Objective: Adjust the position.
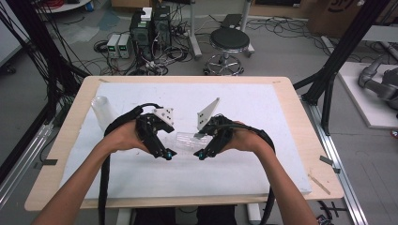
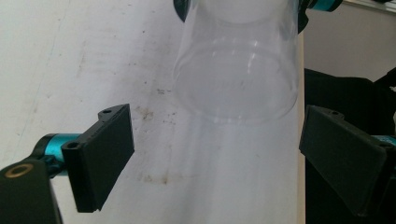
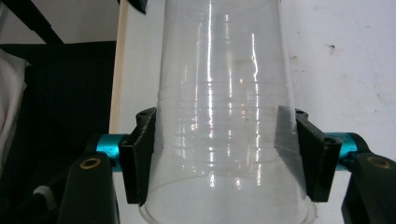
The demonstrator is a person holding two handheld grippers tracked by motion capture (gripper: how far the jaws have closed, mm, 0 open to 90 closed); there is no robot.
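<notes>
Basically, right tongs (image 3: pixel 224 154) were clamped near the clear cup's (image 3: pixel 226 93) rim, its base pointing at the left tongs (image 2: pixel 219 158), which gaped apart.

From above my side, the high view looks forward and down on the white-topped wooden table (image 1: pixel 141 187). My two gripper views sit close, facing one clear plastic cup (image 2: pixel 236 70) from opposite ends.

Black fingers (image 2: pixel 100 158) — teal joints, brass screws

Clear ribbed cup (image 3: pixel 224 116); black jaws on teal mounts; white, brown-stained table sheet (image 2: pixel 93 56); pale wood edge.
</notes>
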